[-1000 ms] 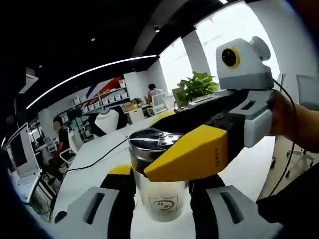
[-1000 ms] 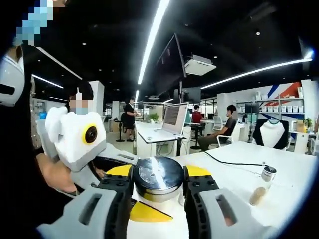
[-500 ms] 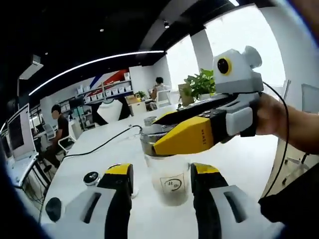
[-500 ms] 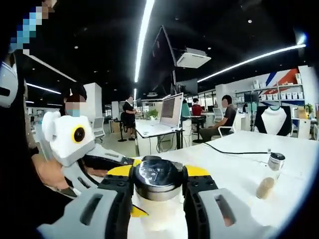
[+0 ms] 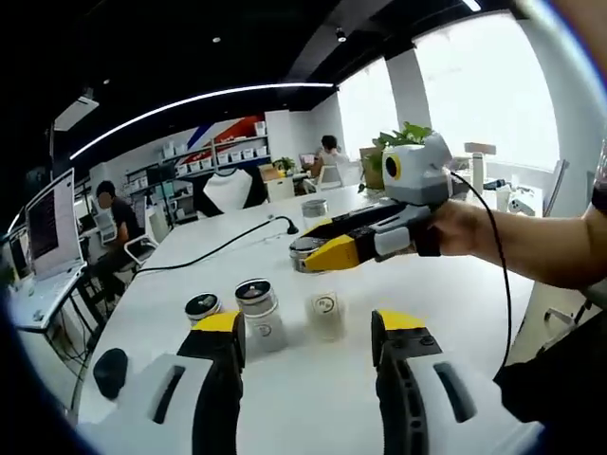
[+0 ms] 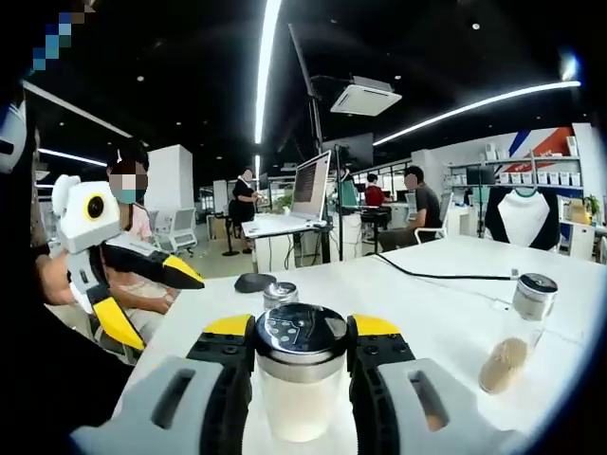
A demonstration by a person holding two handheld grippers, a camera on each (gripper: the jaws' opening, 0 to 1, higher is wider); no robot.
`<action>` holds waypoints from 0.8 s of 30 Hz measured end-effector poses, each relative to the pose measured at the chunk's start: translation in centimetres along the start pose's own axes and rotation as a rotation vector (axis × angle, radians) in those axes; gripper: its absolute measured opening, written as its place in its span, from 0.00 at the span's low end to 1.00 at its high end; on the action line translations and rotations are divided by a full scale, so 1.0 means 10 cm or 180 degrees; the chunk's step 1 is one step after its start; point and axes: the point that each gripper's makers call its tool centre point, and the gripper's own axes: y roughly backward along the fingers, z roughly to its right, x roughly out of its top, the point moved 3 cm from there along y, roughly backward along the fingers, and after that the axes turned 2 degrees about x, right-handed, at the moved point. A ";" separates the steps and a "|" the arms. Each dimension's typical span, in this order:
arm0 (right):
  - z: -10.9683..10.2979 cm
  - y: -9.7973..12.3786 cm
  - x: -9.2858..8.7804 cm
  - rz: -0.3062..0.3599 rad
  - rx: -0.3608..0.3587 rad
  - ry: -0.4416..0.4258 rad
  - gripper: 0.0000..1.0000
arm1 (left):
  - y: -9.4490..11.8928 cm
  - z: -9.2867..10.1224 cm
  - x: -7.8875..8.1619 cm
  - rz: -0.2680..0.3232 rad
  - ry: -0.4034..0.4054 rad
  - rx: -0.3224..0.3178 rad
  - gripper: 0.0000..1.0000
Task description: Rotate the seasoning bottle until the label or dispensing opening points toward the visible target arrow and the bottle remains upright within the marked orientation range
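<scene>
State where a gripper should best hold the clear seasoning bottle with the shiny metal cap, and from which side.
Probably the round metal cap of the clear seasoning bottle: it stands upright, so jaws closing level on opposite sides fit, as the right gripper does now.

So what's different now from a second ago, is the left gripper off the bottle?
Yes. The left gripper has let go and drawn back from the seasoning bottle, jaws now open and well clear of it; a second ago they stood on either side of its glass body. The right gripper stays clamped on the bottle's metal cap, and the bottle is still upright on the white table.
</scene>
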 end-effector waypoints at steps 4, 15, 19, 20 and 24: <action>0.06 -0.08 0.01 0.0032 0.0094 0.0066 0.35 | -0.03 -0.03 0.00 -0.0039 -0.0014 0.0012 0.56; -0.01 -0.06 0.04 0.0015 0.0235 0.0155 0.38 | -0.06 -0.01 0.04 -0.0034 -0.0017 -0.0027 0.54; -0.02 0.01 0.14 0.0089 0.0127 0.0099 0.46 | -0.04 0.02 0.09 0.0008 -0.0025 -0.0043 0.53; -0.03 0.03 0.15 0.0084 0.0108 0.0095 0.44 | -0.04 0.03 0.10 0.0017 -0.0017 -0.0046 0.53; -0.10 0.20 0.19 0.0130 -0.0087 0.0050 0.43 | -0.04 0.10 0.14 0.0051 -0.0030 -0.0070 0.53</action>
